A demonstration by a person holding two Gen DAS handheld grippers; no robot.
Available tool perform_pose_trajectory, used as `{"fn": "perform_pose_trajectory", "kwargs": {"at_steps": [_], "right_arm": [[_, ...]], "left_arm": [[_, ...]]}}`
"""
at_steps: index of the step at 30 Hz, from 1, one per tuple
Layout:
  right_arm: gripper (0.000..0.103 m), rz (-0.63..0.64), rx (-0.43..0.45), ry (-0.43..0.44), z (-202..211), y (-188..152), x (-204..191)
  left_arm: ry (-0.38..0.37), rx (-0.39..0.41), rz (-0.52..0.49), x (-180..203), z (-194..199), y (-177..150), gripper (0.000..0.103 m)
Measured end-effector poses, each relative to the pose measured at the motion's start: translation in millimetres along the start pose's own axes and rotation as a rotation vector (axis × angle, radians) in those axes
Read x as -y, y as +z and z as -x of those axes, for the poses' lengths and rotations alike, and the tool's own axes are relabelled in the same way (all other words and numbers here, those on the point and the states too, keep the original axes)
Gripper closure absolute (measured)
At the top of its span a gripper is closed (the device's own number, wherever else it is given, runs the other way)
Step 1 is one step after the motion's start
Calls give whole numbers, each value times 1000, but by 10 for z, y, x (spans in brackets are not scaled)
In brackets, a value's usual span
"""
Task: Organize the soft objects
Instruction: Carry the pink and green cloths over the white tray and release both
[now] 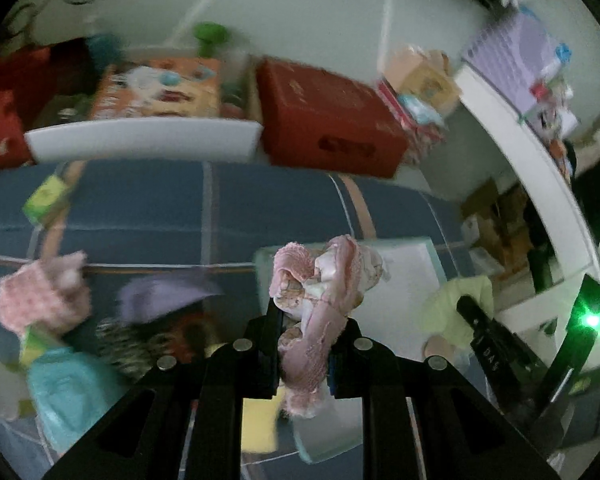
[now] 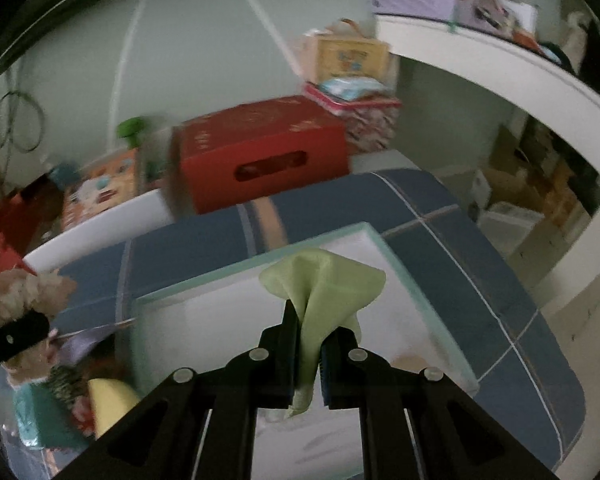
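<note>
The left gripper (image 1: 308, 344) has its jaws pinched together on one pink fleecy cloth (image 1: 320, 280), which bunches above the fingertips and hangs down between them. The right gripper (image 2: 310, 340) has its jaws clamped on one pale green cloth (image 2: 324, 284) that fans out above the tips.

Both cloths hang over a single white tray with a pale teal rim (image 2: 260, 262), lying on a bed with a blue checked cover (image 2: 480, 248). The tray's white floor looks bare in the right wrist view.

Left of the tray lies a blurred heap of soft things: a pink knitted piece (image 1: 44, 296), a lilac cloth (image 1: 160, 296) and a turquoise item (image 1: 64, 392).

Past the bed's far edge stands one red carton (image 2: 260, 152) with a handle slot beside a white bin (image 1: 140, 140). Motion blur makes all printing unreadable.
</note>
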State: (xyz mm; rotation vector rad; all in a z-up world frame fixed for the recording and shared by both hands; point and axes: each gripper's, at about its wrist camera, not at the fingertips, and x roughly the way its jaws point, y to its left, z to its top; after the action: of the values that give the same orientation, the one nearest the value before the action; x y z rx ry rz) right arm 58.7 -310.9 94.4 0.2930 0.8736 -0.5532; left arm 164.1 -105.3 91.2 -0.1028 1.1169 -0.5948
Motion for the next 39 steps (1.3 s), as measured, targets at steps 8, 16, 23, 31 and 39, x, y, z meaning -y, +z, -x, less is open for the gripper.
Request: {"fn": "perform_pose_trajectory", "kwargs": {"at_steps": [8,16,23,31,39], "right_arm": [[94,-68,-17,-24,-376,7,357],[93,-52,-38,-31,-620,4,398],[72,-58,-81,-11,-658,8,381],[40,-56,-100,-35,-388,89,295],[37,-2,-51,-7,90,168,33]], "left_arm": [[7,-93,-104,402,-726,28,86],[23,-135,-114,464,-1188,62,85],[14,-136,-79,454,-1223,39,18],[44,-30,-29,334,-763,104,7],[77,75,10,135,-127,-50,3]]}}
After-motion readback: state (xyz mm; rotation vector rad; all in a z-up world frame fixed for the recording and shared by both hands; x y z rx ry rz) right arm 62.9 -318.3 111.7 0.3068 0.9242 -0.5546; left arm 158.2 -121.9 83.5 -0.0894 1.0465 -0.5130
